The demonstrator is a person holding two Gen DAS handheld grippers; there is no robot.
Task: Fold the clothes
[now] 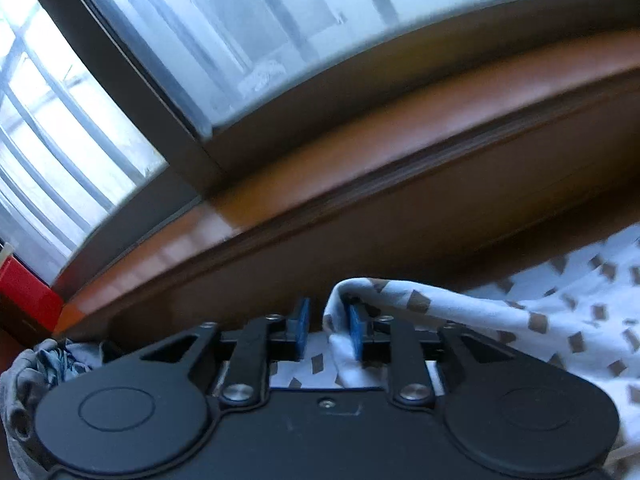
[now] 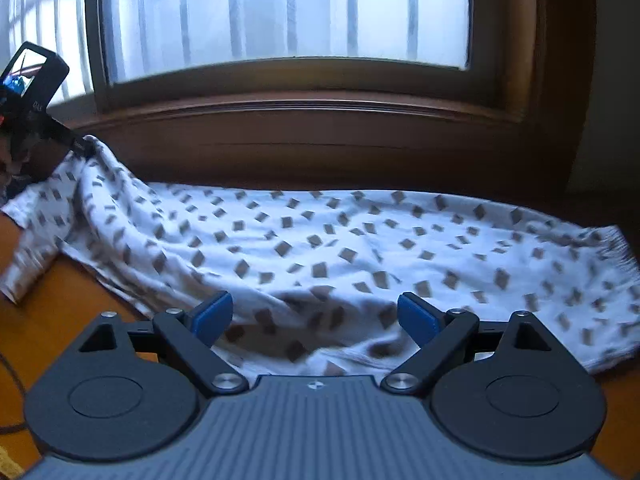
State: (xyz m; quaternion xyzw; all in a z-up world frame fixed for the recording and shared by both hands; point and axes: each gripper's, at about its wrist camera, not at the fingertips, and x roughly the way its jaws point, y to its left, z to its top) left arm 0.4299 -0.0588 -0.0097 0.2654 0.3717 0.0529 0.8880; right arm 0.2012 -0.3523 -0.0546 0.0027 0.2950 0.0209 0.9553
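White patterned garment (image 2: 320, 248) is lying mostly spread on the wooden table (image 2: 80, 312) under the window (image 2: 280, 12), folding barely begun; right gripper (image 2: 316, 318) is hovering released, left gripper (image 1: 326, 330) is standing parted, fabric draping one pad.

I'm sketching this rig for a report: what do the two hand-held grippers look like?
Both have black linkage arms with silver pivot bolts, round black discs at each side and blue finger pads. The left hand-held gripper has a smooth black body; the right hand-held gripper has a ribbed grey body.
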